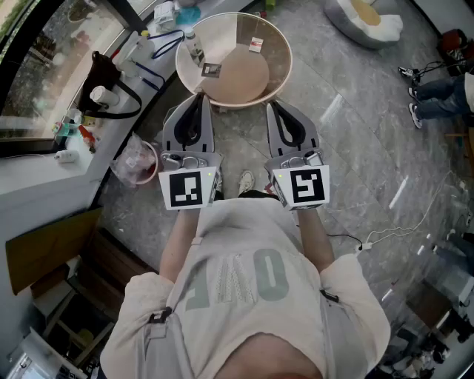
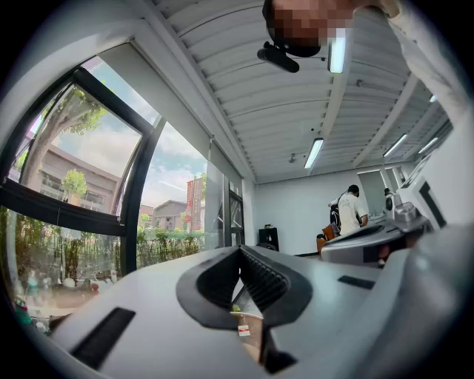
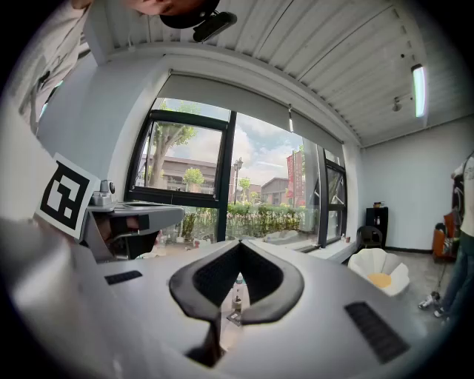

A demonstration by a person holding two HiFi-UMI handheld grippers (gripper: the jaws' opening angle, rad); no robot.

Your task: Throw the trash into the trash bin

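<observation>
In the head view my left gripper (image 1: 198, 96) and right gripper (image 1: 271, 105) are held side by side, both pointing at a round beige table (image 1: 280, 44). On the table stand a small bottle (image 1: 195, 46), a red-and-white packet (image 1: 256, 44) and a square marker tag (image 1: 212, 70). A pinkish trash bin (image 1: 137, 159) with a clear liner sits on the floor to the left of the left gripper. Both grippers are shut with nothing between the jaws. Through the right gripper (image 3: 241, 244) I glimpse the bottle (image 3: 237, 292); through the left gripper (image 2: 238, 249) the packet (image 2: 242, 331).
A window sill at the left holds a black bag (image 1: 104, 74) and small clutter. A white cushion seat (image 1: 366, 18) lies beyond the table. A seated person's feet (image 1: 418, 92) are at the right, and a white cable (image 1: 385, 233) runs over the floor.
</observation>
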